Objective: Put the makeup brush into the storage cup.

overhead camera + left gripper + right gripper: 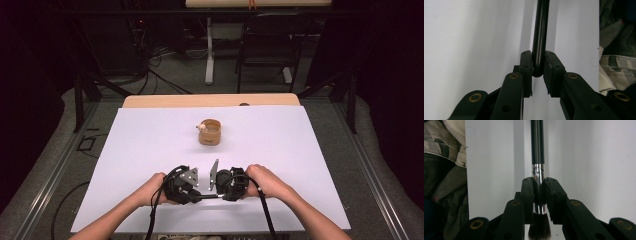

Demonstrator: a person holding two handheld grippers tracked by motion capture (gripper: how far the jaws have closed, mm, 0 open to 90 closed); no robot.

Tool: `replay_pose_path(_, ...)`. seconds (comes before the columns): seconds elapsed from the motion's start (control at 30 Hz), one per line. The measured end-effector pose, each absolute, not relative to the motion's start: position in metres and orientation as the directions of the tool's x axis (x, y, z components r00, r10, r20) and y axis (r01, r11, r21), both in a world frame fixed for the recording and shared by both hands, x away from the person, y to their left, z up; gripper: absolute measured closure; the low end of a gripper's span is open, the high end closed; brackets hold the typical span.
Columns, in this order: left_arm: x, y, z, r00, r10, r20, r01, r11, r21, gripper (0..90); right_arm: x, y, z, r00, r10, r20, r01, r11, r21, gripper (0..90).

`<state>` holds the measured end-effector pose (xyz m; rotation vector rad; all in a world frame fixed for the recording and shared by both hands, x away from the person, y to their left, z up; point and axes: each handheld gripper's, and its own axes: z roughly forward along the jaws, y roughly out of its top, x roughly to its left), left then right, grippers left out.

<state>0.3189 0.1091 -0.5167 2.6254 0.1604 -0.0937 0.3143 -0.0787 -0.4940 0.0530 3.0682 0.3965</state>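
While both hand-held grippers clamp it, a brush hangs level just above the desk's near edge.

Its handle is slim, round and glossy black, ending in a blunt rounded tip; a bright silver ferrule joins it to a short tuft of dark bristles. Closed tight, the left hand-held gripper pinches the handle's tip, and the right hand-held gripper is closed on the ferrule, bristles poking out behind its pads. Farther up the white desk, well apart from the brush, stands a small round wooden cup with a pale bit at its rim. Nothing lies between cup and brush.
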Motion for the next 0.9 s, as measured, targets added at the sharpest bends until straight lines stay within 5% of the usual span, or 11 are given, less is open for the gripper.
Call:
replay_pose_path(0.6, 0.313, 0.110, -0.513, 0.996, 0.057, -0.066, 0.083, -0.861, 0.502, 79.6, 0.321, -0.084, -0.498, -1.000, 0.030, 0.000, 0.029, 0.963, 0.266, 71.2)
replay_pose_path(0.9, 0.311, 0.119, -0.515, 0.995, 0.085, -0.050, 0.099, -0.833, 0.544, 79.5, 0.327, -0.087, -0.496, -0.997, 0.071, 0.007, 0.070, 0.959, 0.275, 41.5)
